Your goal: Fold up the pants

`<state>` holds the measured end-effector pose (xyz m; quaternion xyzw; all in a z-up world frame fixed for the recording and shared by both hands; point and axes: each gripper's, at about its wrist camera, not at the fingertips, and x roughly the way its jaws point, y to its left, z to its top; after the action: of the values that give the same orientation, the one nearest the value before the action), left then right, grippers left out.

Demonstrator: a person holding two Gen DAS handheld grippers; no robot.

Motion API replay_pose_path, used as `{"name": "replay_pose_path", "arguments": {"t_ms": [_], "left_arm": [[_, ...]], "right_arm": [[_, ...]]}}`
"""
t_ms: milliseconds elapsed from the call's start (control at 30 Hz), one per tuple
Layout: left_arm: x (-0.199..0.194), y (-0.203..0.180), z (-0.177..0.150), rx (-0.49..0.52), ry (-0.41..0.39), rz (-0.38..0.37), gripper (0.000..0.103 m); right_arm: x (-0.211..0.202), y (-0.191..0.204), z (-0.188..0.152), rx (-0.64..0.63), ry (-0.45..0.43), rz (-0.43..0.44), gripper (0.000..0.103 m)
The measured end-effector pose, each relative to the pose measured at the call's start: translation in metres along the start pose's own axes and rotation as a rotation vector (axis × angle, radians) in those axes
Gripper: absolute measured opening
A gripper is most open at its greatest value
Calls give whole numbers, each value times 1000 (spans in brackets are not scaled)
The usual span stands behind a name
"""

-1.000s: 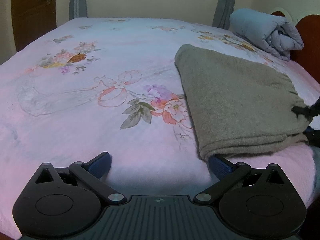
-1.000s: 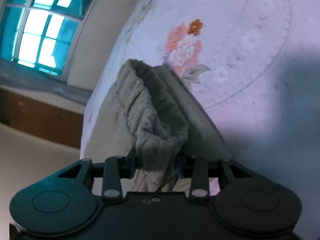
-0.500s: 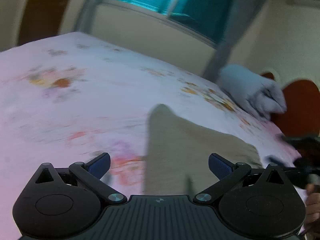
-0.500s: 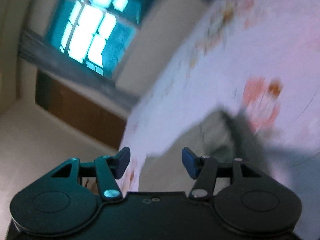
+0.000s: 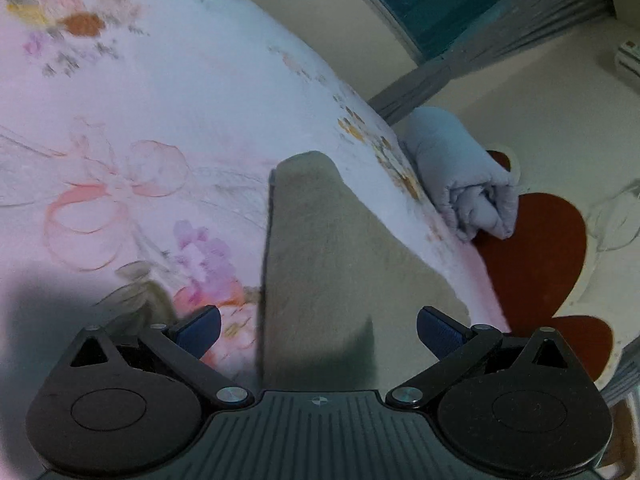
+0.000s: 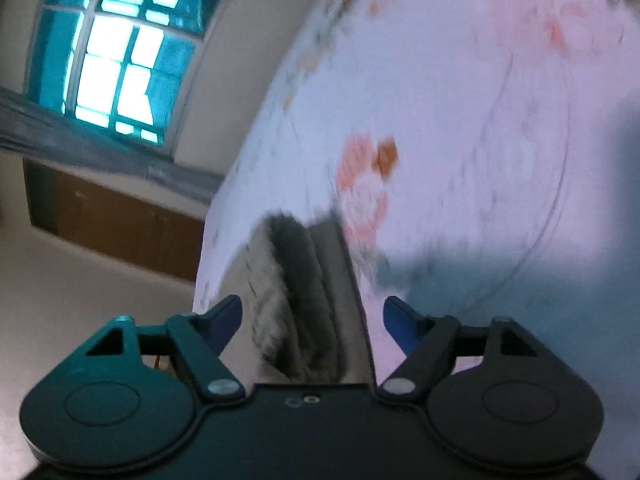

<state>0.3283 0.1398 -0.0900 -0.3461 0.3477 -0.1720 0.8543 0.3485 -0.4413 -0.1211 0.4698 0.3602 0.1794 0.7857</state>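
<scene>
The grey-brown pants (image 5: 332,264) lie folded on the pink floral bed sheet (image 5: 152,92). In the left wrist view my left gripper (image 5: 318,330) hangs open above their near end, and neither blue pad touches the cloth. In the right wrist view the gathered waistband of the pants (image 6: 296,292) lies below my right gripper (image 6: 312,320). Its jaws are opening, and the fingertips (image 6: 400,322) stand clear of the fabric on both sides. That view is blurred.
A rolled light-blue blanket (image 5: 460,184) rests at the bed's far edge beside a red-brown headboard (image 5: 540,252). A window (image 6: 116,52) with grey curtains and a wooden cabinet (image 6: 116,224) line the wall beyond the bed.
My right gripper has let go of the waistband, opened wide and pulled back. My left gripper has rolled and swung over the pants, still open.
</scene>
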Motion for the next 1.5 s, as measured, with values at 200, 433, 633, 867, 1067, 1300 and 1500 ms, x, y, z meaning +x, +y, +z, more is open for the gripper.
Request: {"name": "replay_pose_path", "arguments": {"t_ms": [200, 433, 633, 867, 1067, 1300, 1500], "left_arm": [[27, -1, 0, 26, 35, 25, 103], [45, 1, 7, 5, 36, 15, 98], [61, 4, 10, -33, 102, -7, 62], [63, 3, 7, -44, 109, -61, 29], [49, -11, 11, -57, 41, -165, 26], [34, -30, 68, 5, -58, -178, 26], [61, -6, 139, 10, -101, -97, 26]], "right_arm": [[9, 13, -17, -31, 82, 19, 71], [28, 22, -19, -54, 115, 17, 70], [45, 29, -17, -72, 153, 27, 70], [50, 51, -14, -168, 212, 3, 37], [33, 99, -12, -301, 198, 64, 32], [58, 148, 14, -389, 194, 153, 31], [144, 164, 63, -366, 218, 207, 31]]}}
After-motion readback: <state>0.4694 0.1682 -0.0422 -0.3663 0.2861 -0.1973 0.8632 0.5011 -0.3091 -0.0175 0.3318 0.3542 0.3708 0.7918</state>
